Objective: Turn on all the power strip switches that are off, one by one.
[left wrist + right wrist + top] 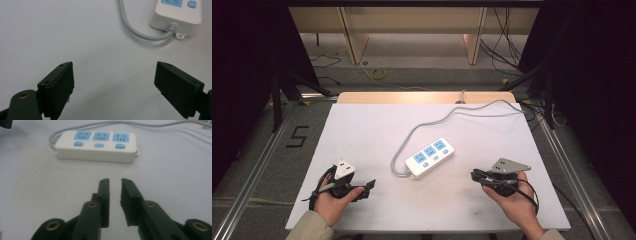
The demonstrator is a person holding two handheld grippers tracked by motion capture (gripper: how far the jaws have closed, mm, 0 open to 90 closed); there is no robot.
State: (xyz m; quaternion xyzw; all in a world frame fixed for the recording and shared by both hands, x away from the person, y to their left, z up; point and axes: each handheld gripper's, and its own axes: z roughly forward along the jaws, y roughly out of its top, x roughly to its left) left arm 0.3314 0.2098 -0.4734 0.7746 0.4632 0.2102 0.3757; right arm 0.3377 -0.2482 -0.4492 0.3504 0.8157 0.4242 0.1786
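Note:
A white power strip (430, 158) with three blue sockets and blue buttons lies in the middle of the white table (362, 130). Its grey cable (432, 122) curls off its near-left end and runs to the far right. My left gripper (368, 190) rests at the near left, pointing right, jaws wide open and empty (113, 63); the power strip's cable end (177, 12) lies ahead of it. My right gripper (474, 175) sits at the near right, pointing left at the power strip (96, 145). Its jaws (115, 180) stand a narrow gap apart with nothing between them.
The table's wooden far edge (422, 96) shows beyond the white sheet. Metal rails (257, 160) run along both sides. Wooden furniture legs (354, 45) and loose cables (507, 45) sit on the floor behind. A "5" (297, 136) is marked on the floor at left.

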